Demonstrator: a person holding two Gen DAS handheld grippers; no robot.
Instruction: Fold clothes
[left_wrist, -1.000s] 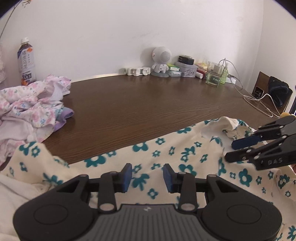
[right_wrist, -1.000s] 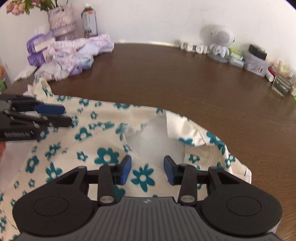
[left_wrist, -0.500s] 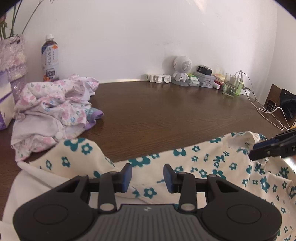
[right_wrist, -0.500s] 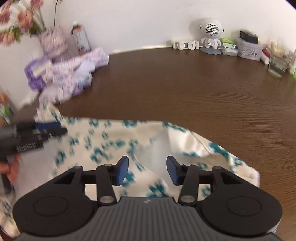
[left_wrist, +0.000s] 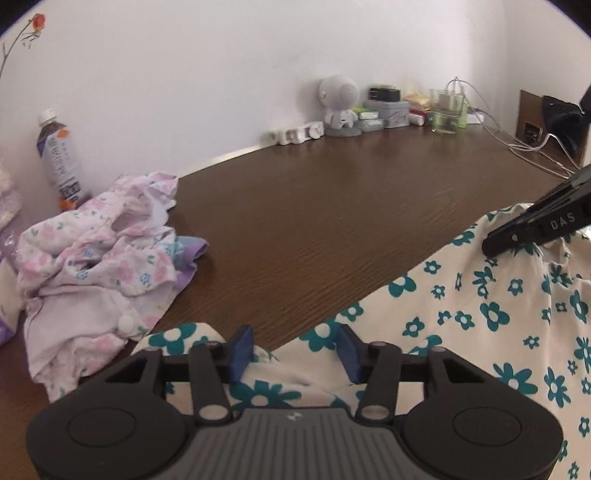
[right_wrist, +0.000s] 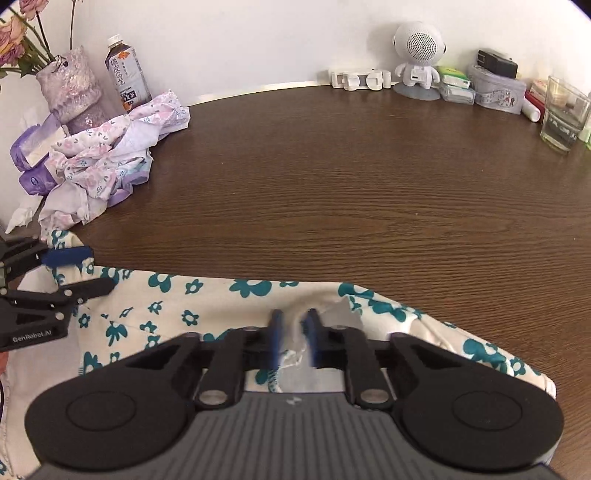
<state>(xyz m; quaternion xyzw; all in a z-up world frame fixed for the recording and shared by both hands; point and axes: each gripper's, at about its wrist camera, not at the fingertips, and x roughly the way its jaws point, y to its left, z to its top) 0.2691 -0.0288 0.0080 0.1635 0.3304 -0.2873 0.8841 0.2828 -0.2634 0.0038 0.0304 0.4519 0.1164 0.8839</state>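
On the brown wood table (right_wrist: 369, 206), near edge, your cream garment with teal flowers (right_wrist: 207, 306) lies spread out flat. Far left by the wall there's a crumpled pink floral clothes pile (left_wrist: 99, 254), well apart from it. Your left gripper (left_wrist: 293, 349) has its jaws wide, cloth edge lying between and under them, nothing pinched. Your right gripper (right_wrist: 293, 338) is narrowed around bunched fabric at the neckline; blurred, can't tell if it's actually clamped.
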